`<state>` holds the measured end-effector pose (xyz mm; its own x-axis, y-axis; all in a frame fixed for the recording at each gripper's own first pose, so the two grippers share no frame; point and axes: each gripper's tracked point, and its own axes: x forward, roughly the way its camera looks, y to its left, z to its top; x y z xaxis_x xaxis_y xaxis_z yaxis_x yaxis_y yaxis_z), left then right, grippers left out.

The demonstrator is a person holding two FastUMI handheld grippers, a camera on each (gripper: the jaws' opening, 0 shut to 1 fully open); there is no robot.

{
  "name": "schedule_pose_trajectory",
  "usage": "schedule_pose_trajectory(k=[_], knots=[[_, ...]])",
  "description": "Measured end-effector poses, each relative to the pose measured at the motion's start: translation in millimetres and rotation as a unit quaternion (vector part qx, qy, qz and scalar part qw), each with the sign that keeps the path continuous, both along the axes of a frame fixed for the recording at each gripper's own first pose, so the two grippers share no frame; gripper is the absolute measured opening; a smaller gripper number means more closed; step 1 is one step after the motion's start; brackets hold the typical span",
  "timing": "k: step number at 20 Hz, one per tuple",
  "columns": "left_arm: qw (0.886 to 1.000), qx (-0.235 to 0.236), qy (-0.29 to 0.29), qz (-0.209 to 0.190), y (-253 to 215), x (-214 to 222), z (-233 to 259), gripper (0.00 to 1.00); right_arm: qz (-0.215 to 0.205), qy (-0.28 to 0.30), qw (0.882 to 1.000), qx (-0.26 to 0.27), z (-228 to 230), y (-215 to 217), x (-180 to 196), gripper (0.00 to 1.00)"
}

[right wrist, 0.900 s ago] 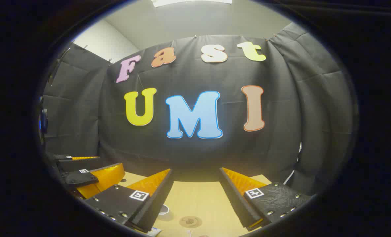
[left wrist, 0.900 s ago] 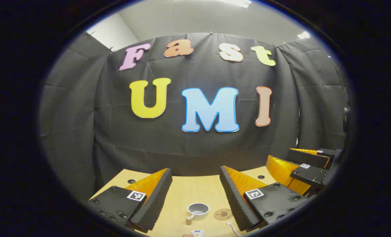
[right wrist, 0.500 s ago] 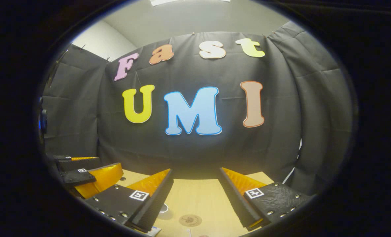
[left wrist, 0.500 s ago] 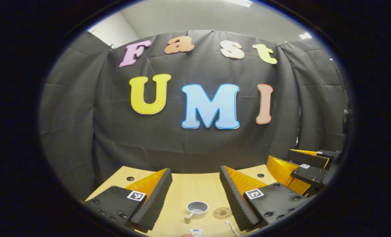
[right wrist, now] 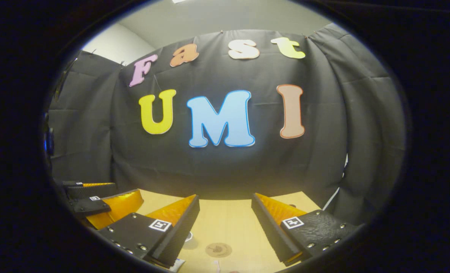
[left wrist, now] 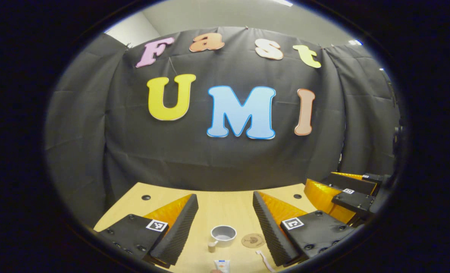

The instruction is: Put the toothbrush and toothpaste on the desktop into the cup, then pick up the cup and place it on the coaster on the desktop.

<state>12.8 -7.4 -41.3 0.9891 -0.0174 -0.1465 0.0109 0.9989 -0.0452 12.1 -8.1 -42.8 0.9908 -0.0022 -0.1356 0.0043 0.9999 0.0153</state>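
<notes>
Left gripper view: left gripper [left wrist: 225, 212] fingers wide, empty, task not begun; cup [left wrist: 223, 233] bottom centre, coaster [left wrist: 253, 240] just right, toothpaste [left wrist: 221, 265] and toothbrush [left wrist: 262, 258] at bottom edge; next, lower onto one. Right gripper view: right gripper [right wrist: 225, 214] wide, empty; coaster bottom centre, nothing blocking.

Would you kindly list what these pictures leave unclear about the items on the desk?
- Toothpaste: left gripper view, cut off by the bottom edge.
- Toothbrush: left gripper view, partly behind the finger, too small.
- Cup: right gripper view, mostly hidden behind the finger.
- Coaster print: too small.
</notes>
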Motion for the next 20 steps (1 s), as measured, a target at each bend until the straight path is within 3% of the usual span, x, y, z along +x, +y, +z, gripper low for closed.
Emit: schedule_pose_trajectory(k=[4, 9, 14, 20], knots=[[0.997, -0.008, 0.075, -0.013, -5, 0, -54, 0.94, 0.005, 0.085, 0.996, 0.011, -51, 0, -1, 0.90], [0.986, -0.007, 0.166, -0.020, -5, -16, -135, 0.94, 0.013, 0.192, 0.981, 0.011, -120, 2, -14, 0.88], [0.967, -0.010, 0.254, -0.029, -7, -35, -207, 0.94, 0.020, 0.296, 0.955, 0.015, -193, 4, -37, 0.91], [0.930, -0.025, 0.364, -0.038, -11, -64, -284, 0.94, 0.030, 0.400, 0.916, 0.021, -256, 13, -59, 0.93]])
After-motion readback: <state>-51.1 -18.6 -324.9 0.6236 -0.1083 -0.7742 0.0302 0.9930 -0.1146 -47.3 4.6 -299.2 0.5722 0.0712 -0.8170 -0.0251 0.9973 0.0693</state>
